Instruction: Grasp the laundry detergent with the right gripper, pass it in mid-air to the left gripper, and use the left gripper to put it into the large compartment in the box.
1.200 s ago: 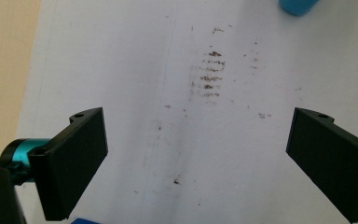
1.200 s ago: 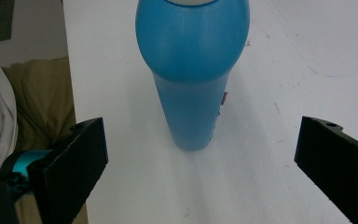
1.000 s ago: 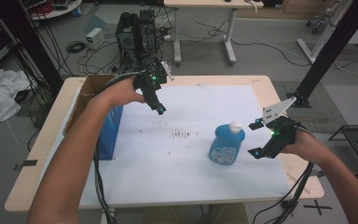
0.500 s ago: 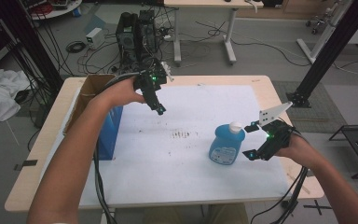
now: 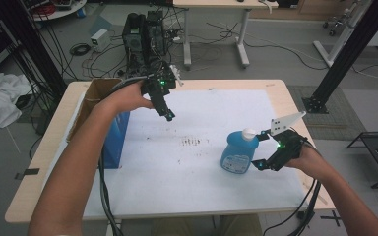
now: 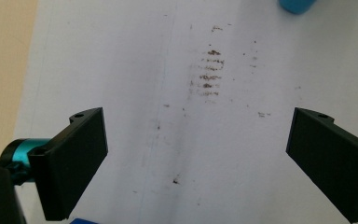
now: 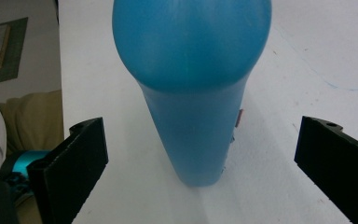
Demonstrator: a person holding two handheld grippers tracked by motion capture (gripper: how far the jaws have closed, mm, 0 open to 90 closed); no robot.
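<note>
A blue bottle (image 5: 238, 155) stands upright on the desk (image 5: 216, 196) at four o'clock, not yet gripped. The right claw (image 5: 257, 150) is wide open beside it, jaws either side. The left claw (image 5: 169, 116), open and empty, hovers at eleven o'clock. Bare desk lies between; the right edge is near.

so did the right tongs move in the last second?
Yes. The right tongs closed in leftward on the blue plastic bottle and sit lower against the table's right edge.
</note>
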